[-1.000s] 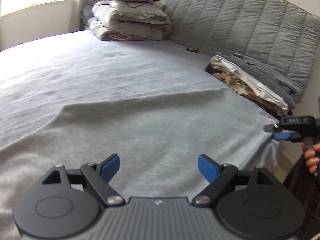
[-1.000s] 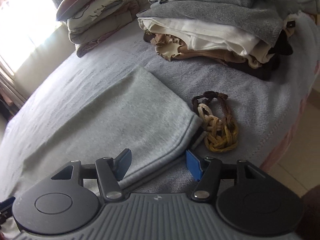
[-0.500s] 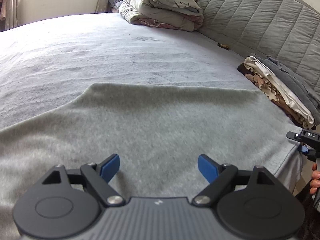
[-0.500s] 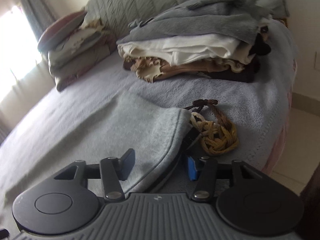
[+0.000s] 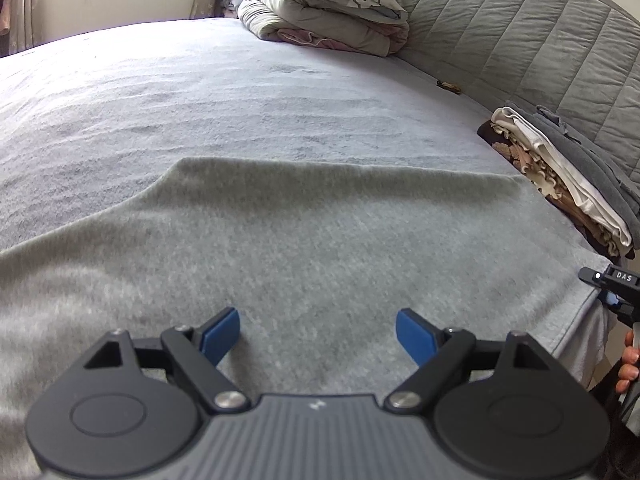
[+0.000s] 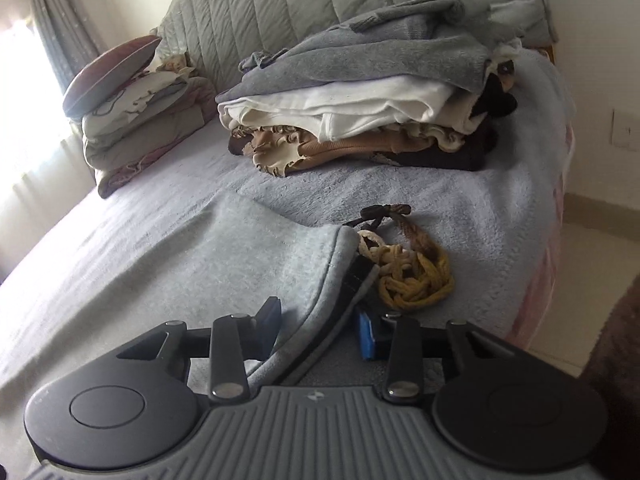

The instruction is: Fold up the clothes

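Daylight from a curtained window falls across a wide bed [image 5: 248, 92] covered in pale grey fleece, with a quilted grey headboard [image 5: 520, 36] along its far right side. At the far end sits a heap of folded bedding [image 5: 324, 8] topped by a dark red pillow [image 6: 110, 74]. Against the headboard lies a stack of folded clothes [image 6: 360, 120]: a dark grey piece on top, white under it, then tan frilled and dark brown layers. On the near right, a braided cord [image 6: 404, 264] in yellow, cream and brown lies coiled just beside the garment's corner, close to the right claw's blue pad.

Spread flat over the near half of the bed is the grey garment [image 5: 320, 248], soft and fuzzy, its far edge straight and its right hem reaching the bed's edge. At that hem a dark inner band [image 6: 356, 280] shows between the two layers.

Hovering low over the middle of the cloth, the left claw [image 5: 318, 336] is spread wide with nothing between its blue pads. At the right hem, the right claw [image 6: 320, 330] is closing, with the doubled hem running between its pads; the pads do not yet press it.
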`<state>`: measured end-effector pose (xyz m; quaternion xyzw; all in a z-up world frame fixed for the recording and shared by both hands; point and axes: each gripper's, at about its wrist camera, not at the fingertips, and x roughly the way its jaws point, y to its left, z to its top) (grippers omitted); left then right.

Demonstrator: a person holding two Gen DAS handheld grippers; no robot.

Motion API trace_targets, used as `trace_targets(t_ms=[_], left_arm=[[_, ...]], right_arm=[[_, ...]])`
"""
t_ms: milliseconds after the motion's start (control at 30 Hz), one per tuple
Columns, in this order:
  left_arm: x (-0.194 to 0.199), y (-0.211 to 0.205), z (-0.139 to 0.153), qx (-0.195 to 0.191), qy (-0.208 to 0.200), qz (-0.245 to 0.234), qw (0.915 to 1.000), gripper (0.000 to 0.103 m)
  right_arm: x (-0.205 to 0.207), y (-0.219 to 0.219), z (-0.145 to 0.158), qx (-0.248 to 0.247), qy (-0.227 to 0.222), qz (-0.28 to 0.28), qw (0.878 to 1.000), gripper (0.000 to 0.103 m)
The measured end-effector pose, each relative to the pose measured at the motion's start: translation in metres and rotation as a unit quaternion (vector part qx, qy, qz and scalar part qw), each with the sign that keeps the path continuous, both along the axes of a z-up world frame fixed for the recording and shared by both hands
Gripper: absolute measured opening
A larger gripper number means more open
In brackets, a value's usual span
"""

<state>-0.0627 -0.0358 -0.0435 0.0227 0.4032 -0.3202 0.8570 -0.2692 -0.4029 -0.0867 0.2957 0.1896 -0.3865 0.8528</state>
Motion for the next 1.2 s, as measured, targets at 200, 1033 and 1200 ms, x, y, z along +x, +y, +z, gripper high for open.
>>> trace_targets(t_ms=[200,1033,1200], left_arm=[[-0.001,0.0,-0.001,0.0,0.0,0.0,1.0,0.087],[0.03,0.026,-0.007,-0.234,0.128,0.004,0.9638,0.084],[0.034,0.029,-0.013,-0.277,0.156,0.007,0.9481,0.084]], right_arm=[[0.006,0.005,0.007,-0.033,-0.016,0.003,0.999,0.015],[0.062,0.189,0.067,-0.311,0.016,0.423,0.851,0.011],[0.06,0.226,0.057,-0.32,0.032,0.486,0.812,0.011]])
